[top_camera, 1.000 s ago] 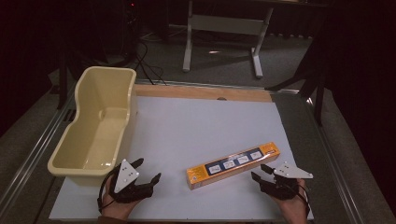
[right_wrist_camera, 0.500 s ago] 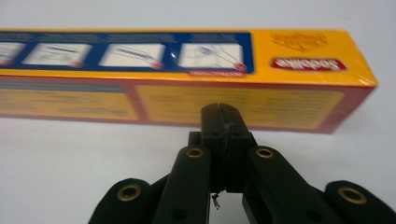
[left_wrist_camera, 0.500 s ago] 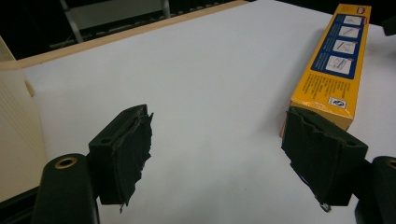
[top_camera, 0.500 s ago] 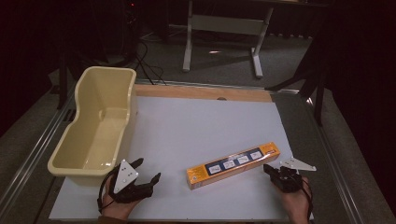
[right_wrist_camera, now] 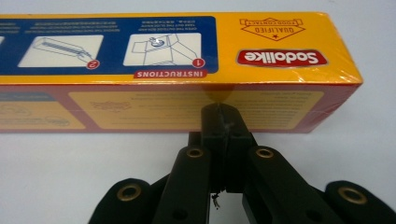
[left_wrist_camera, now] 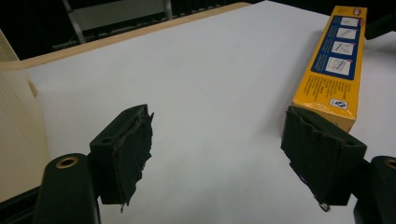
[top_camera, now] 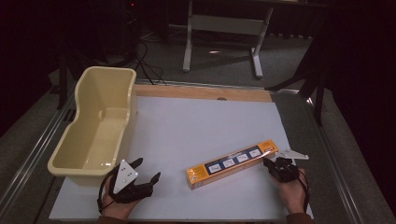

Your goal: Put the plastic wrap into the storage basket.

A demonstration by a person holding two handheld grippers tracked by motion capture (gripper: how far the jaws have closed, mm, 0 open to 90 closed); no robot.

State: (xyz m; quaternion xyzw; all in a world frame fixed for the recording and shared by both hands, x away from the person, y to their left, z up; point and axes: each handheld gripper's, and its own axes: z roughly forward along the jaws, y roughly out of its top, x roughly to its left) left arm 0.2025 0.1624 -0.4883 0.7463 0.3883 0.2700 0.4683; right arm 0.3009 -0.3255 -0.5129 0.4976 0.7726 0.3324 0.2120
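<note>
From the high view, we see the long yellow box [top_camera: 232,162] lying flat on the white table [top_camera: 201,126], well right of the cream tub [top_camera: 95,126], with our right gripper [top_camera: 268,163] at its right end and our left gripper [top_camera: 147,170] near the tub's near corner. In the left gripper view, our jaws gape with nothing between them (the box [left_wrist_camera: 335,60] lies off to the right, not yet lifted). In the right gripper view, our jaws have just been closing and now meet empty, tips against the box's [right_wrist_camera: 177,70] red side, so we judge the work barely begun: the box remains to be moved.

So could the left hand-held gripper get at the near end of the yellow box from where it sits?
Probably yes. The left hand-held gripper is open and faces the yellow box, with bare white table between them and nothing in the way.
</note>
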